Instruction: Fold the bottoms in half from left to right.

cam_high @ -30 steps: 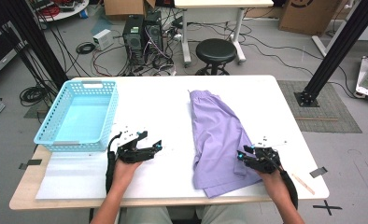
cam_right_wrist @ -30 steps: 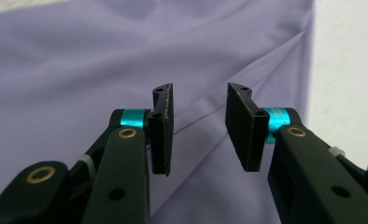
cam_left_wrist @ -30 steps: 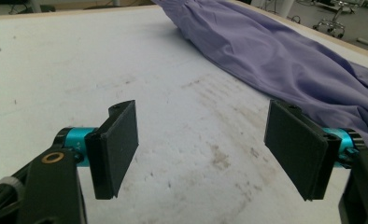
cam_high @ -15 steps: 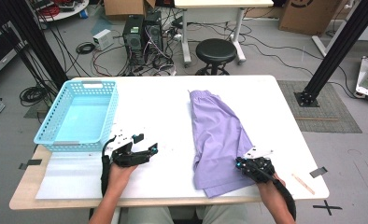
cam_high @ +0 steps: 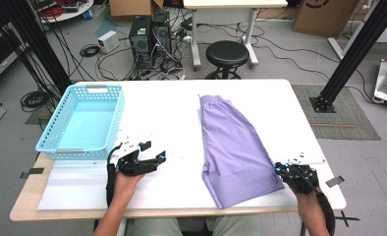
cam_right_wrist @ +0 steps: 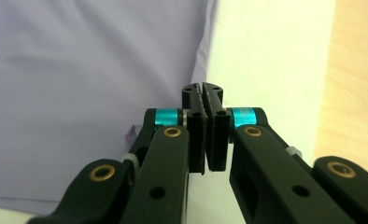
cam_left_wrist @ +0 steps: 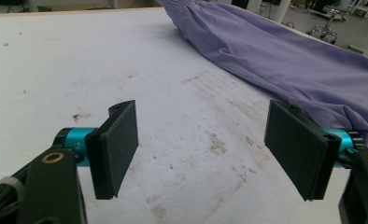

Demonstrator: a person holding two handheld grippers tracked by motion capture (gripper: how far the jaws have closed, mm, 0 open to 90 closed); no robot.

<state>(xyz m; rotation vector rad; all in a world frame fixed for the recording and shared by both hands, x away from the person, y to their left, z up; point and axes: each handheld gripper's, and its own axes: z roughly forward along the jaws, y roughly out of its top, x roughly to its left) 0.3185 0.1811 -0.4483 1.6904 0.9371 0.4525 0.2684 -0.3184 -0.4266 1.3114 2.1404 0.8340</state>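
Purple shorts (cam_high: 231,147) lie flat on the white table (cam_high: 167,113), waistband at the far end. My right gripper (cam_high: 279,169) is at their near right corner, jaws shut on the fabric's edge, which is drawn to a point there. In the right gripper view the pads (cam_right_wrist: 204,93) meet at the hem of the shorts (cam_right_wrist: 79,70). My left gripper (cam_high: 153,151) rests low on bare table to the left of the shorts, jaws open and empty. Its open jaws (cam_left_wrist: 203,149) frame stained tabletop, with the shorts (cam_left_wrist: 285,60) beyond to the right.
A light blue plastic basket (cam_high: 115,118) stands empty at the table's left. The table's right edge and near edge are close to my right hand. A black stool (cam_high: 228,51), computer towers and cables are on the floor behind the table.
My right hand has shifted right toward the table's edge, and the shorts' near right corner has stretched out with it. The left hand has stayed put.
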